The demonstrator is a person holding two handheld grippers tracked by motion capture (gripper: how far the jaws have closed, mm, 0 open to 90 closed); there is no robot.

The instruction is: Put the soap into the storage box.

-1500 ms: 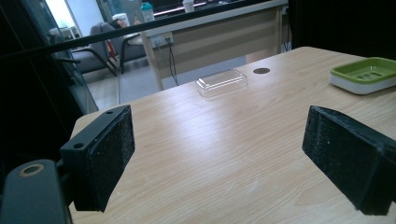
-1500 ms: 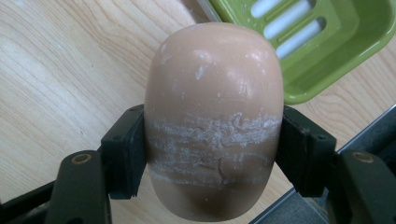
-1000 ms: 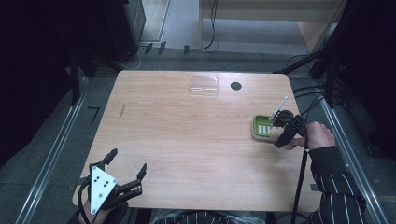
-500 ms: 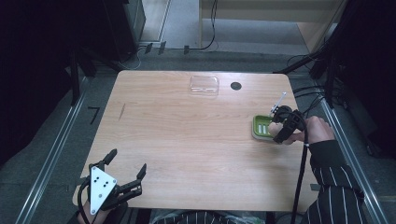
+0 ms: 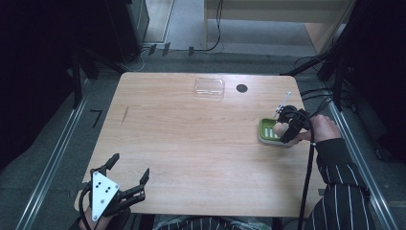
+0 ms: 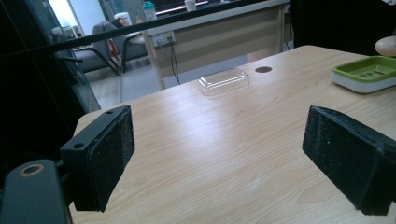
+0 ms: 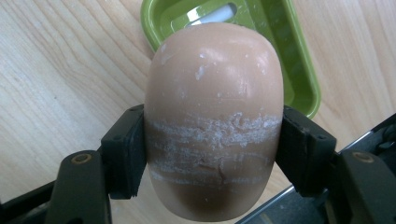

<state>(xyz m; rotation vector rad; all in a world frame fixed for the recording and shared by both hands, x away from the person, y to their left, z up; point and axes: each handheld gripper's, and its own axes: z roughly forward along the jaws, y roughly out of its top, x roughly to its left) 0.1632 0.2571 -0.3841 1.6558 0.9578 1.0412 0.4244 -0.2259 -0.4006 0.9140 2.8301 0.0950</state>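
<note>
A pale wooden table (image 5: 191, 143) stands in a dim room with cables on the floor behind it and a desk further back. Over at its right edge the right gripper (image 7: 212, 140) has its jaws pinching a peach-coloured bar of soap (image 7: 215, 116) across the middle, held just above a green soap dish (image 5: 271, 130). Setting it down well, I'd say, means bringing the bar square over the slotted hollow, lowering until it rests flat, and only then easing off; the scuffed white band on the soap suggests it is slippery enough to twist under the pads. The left gripper (image 5: 125, 184) hovers at the near left corner with jaws spread wide and nothing between them. A clear plastic lid (image 5: 209, 87) lies at the far edge beside a dark round hole (image 5: 242, 88). From above, the soap is mostly lost behind the gripper, and how far it stands clear of the dish is hard to judge
</note>
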